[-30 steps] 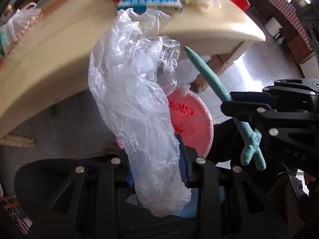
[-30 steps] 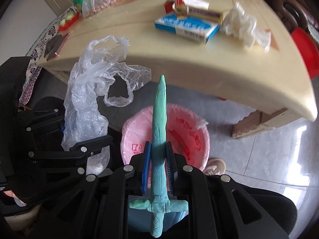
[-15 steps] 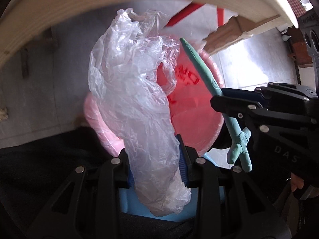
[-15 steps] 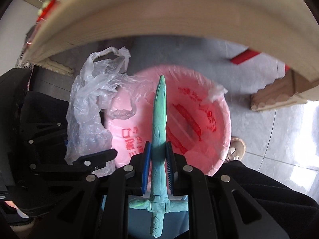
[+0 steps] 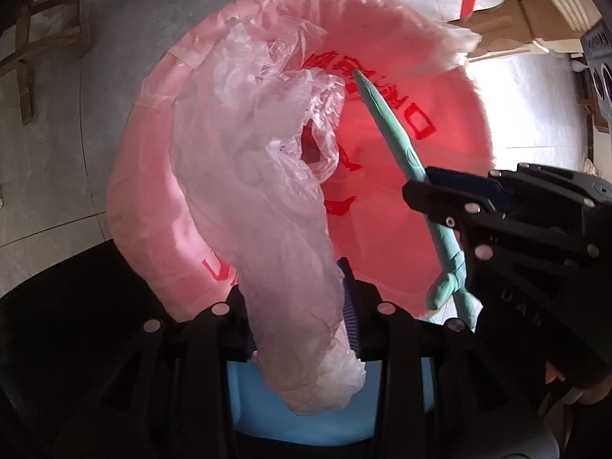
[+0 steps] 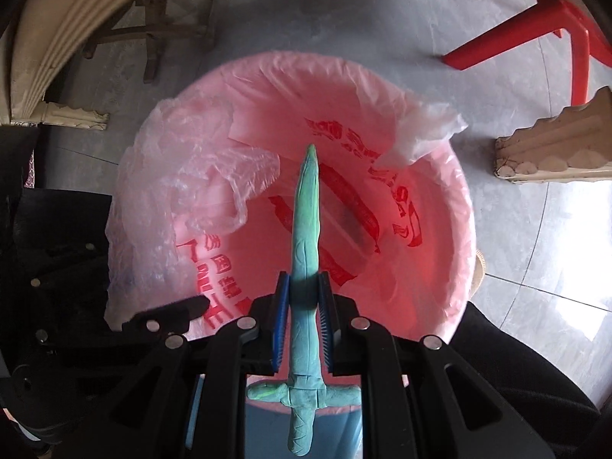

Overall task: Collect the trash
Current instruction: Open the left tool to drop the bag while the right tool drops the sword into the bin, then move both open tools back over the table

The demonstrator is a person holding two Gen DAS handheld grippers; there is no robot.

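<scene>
The crumpled clear plastic bag hides much of the pink-lined bin and its red lettering; the red plastic chair is cut off by the frame edge.

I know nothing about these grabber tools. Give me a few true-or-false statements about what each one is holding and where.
1. The left gripper holds a clear plastic bag. True.
2. The right gripper is empty. False: it clamps a green toy sword.
3. Both grippers are above a bin with a pink liner. True.
4. The sword lies at the bottom of the bin. False: it is held in the gripper.
5. A red chair leg stands on the floor. True.
</scene>
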